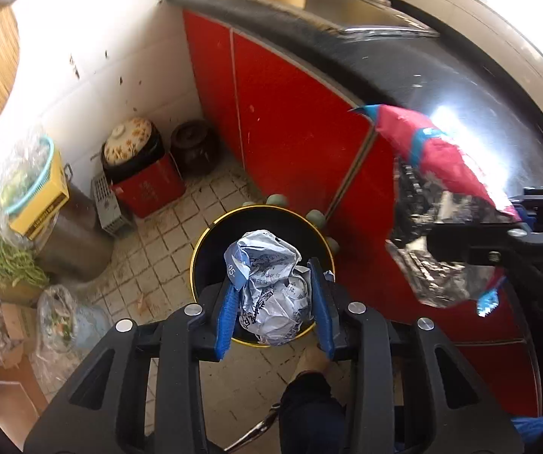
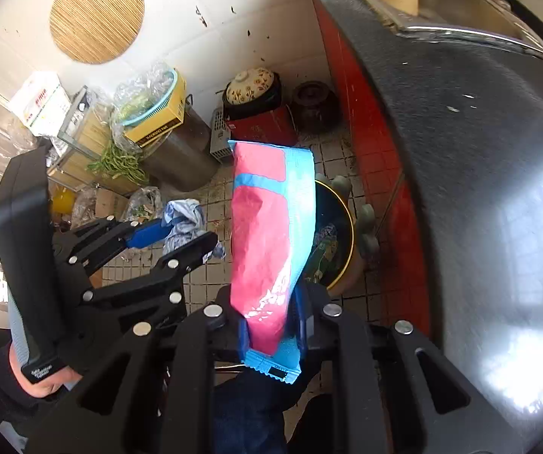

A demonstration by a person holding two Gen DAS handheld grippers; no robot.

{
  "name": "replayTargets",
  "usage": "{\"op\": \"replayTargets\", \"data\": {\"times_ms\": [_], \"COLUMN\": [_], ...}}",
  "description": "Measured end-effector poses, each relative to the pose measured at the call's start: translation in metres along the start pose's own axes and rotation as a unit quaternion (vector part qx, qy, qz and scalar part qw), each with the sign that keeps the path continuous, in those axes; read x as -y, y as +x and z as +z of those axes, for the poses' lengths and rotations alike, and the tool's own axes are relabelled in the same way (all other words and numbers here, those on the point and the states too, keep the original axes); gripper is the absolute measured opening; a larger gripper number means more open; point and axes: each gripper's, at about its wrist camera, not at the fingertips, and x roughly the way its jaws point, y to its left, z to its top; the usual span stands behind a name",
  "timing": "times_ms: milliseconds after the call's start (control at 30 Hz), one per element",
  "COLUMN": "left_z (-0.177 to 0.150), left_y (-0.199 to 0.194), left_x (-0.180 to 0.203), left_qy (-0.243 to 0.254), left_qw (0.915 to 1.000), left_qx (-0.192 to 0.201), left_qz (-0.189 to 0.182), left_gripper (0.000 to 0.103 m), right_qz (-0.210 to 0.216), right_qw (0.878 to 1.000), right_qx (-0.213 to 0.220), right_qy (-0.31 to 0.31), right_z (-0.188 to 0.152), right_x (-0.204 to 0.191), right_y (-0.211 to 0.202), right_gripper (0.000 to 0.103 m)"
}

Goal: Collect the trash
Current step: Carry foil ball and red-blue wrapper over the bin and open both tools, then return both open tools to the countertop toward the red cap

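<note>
My left gripper (image 1: 273, 302) is shut on a crumpled white-and-blue wrapper (image 1: 267, 287) and holds it right above the black, gold-rimmed trash bin (image 1: 210, 234) on the floor. My right gripper (image 2: 271, 325) is shut on a red-and-blue snack bag (image 2: 267, 234) with a silver inside, held to the right of the bin and above it. The bag (image 1: 437, 189) and the right gripper also show in the left wrist view. The left gripper (image 2: 180, 238) with its wrapper (image 2: 186, 223) shows in the right wrist view. The bin (image 2: 337, 242) holds some trash.
Red cabinets (image 1: 290, 113) under a black countertop (image 1: 441, 75) with a sink stand to the right. A red box (image 1: 150, 189) with a lidded pot, a brown jar (image 1: 193, 147), a metal drum (image 1: 70, 238), bags and greens crowd the left floor.
</note>
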Motion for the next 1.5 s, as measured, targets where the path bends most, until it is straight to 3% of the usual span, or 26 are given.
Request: {"op": "replayTargets", "data": {"times_ms": [233, 433, 533, 567, 633, 667, 700, 933, 1133, 1233, 1400, 1500], "left_z": [-0.002, -0.001, -0.001, -0.001, -0.002, -0.002, -0.002, -0.005, 0.002, 0.016, 0.039, 0.053], "left_y": [0.042, 0.066, 0.073, 0.076, 0.080, 0.080, 0.081, 0.081, 0.059, 0.026, -0.021, -0.041], "left_x": [-0.028, -0.040, -0.044, -0.046, -0.048, -0.048, -0.048, -0.047, -0.040, -0.022, 0.034, 0.088], "left_qy": [-0.029, -0.032, -0.032, -0.032, -0.030, -0.028, -0.025, -0.022, -0.010, 0.017, 0.074, 0.126], "left_qw": [0.9991, 0.9985, 0.9983, 0.9982, 0.9982, 0.9982, 0.9984, 0.9986, 0.9994, 0.9998, 0.9958, 0.9872], "left_qx": [-0.021, -0.029, -0.033, -0.035, -0.036, -0.036, -0.037, -0.036, -0.024, 0.001, 0.040, 0.057], "left_qz": [-0.021, -0.033, -0.037, -0.037, -0.038, -0.038, -0.036, -0.032, -0.021, -0.009, -0.037, -0.080], "left_gripper": [0.035, 0.035, 0.040, 0.047, 0.056, 0.061, 0.062, 0.079, 0.085, 0.092, 0.096, 0.096], "right_qz": [-0.011, -0.029, -0.036, -0.038, -0.043, -0.043, -0.042, -0.041, -0.027, -0.030, -0.083, -0.137], "right_qw": [0.999, 0.998, 0.997, 0.997, 0.996, 0.996, 0.996, 0.996, 0.999, 0.999, 0.989, 0.970], "right_qx": [-0.046, -0.063, -0.066, -0.069, -0.073, -0.075, -0.074, -0.076, -0.032, 0.023, 0.091, 0.128], "right_qy": [0.007, 0.005, 0.003, 0.003, 0.006, 0.006, 0.007, -0.001, 0.005, 0.019, 0.087, 0.153], "right_z": [0.026, 0.039, 0.045, 0.045, 0.048, 0.048, 0.049, 0.048, 0.048, 0.039, -0.006, -0.050], "right_x": [0.004, 0.003, 0.001, 0.002, 0.003, 0.003, 0.004, 0.001, -0.004, 0.004, 0.053, 0.096], "right_y": [0.059, 0.082, 0.091, 0.092, 0.097, 0.098, 0.099, 0.094, 0.041, -0.014, -0.104, -0.158], "right_gripper": [0.019, 0.019, 0.019, 0.021, 0.037, 0.050, 0.054, 0.059, 0.064, 0.078, 0.085, 0.085]}}
